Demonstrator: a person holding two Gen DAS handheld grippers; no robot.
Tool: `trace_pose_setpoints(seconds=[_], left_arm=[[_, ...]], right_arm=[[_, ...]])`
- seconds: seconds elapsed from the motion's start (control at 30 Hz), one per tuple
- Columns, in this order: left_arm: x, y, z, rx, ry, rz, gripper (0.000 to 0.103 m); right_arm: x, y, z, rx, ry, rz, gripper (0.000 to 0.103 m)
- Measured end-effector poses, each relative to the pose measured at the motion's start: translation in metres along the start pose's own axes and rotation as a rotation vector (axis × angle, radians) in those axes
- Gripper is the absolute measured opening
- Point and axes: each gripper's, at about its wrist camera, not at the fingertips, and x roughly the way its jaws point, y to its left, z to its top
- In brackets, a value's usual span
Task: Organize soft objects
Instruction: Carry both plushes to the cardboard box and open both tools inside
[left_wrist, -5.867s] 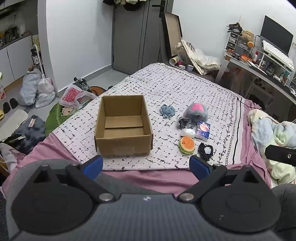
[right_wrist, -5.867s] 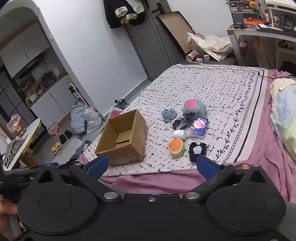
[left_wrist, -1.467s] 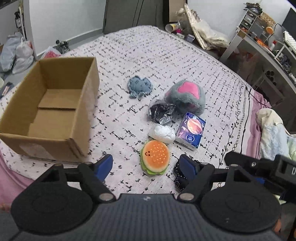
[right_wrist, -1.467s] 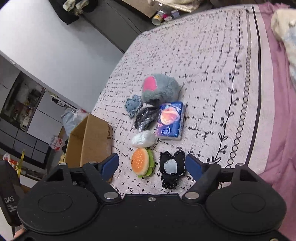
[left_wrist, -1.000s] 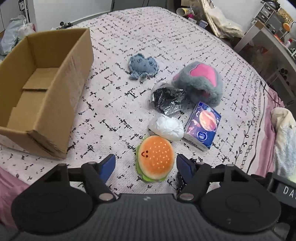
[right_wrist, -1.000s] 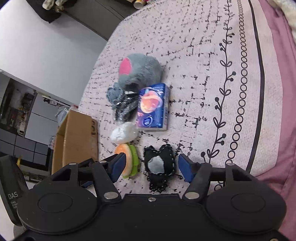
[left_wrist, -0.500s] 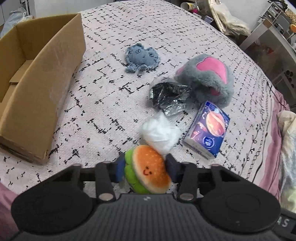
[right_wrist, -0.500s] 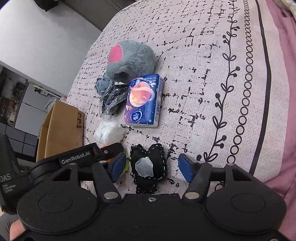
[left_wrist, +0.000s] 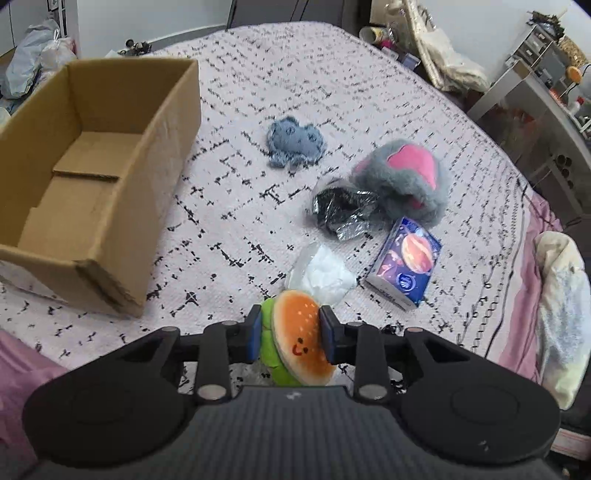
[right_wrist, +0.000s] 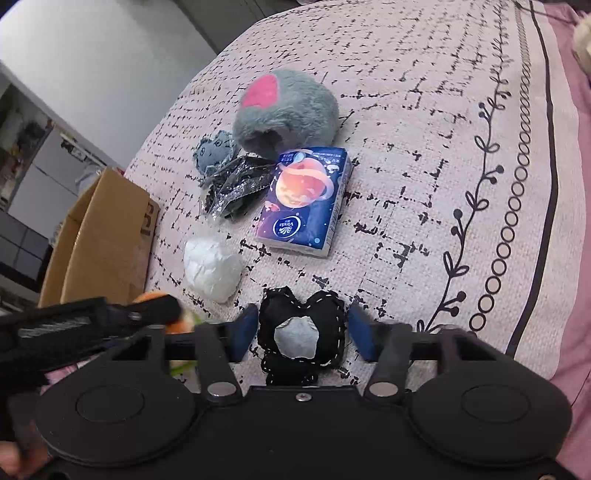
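Both wrist cameras look steeply down from close above the bed (left_wrist: 332, 92), sharing the tissue pack (left_wrist: 404, 267) and cardboard box (right_wrist: 107, 240).

A desk (left_wrist: 532, 96) stands beyond the bed, with white plastic bags (left_wrist: 33, 55) on the floor.

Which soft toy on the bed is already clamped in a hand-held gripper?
The burger plush, squeezed between the left hand-held gripper's pads; the others lie loose.

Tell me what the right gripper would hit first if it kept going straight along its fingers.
The right gripper already straddles the black heart-shaped pouch, its jaws just closing in, so that comes first. Beyond it lies bare bedspread, then probably the blue tissue pack; depth is uncertain.
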Motion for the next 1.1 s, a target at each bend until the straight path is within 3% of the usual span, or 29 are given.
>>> trace_pose_setpoints(seconds=[0.17, 0.53, 1.1], left_arm=[[-0.025, 0.005, 0.001, 0.014, -0.044, -0.014, 0.031], [-0.084, 0.027, 0.009, 0.019, -0.142, -0.022, 0.031], [-0.140, 0.078, 0.036, -0.055, -0.242, -0.060, 0.031]], right_arm=[[-0.002, -0.001, -0.001, 0.034, 0.009, 0.055, 0.033], [-0.035, 0.008, -0.007, 0.023, -0.076, 0.095, 0.033], [-0.095, 0.043, 0.002, -0.036, -0.200, 0.114, 0.033]])
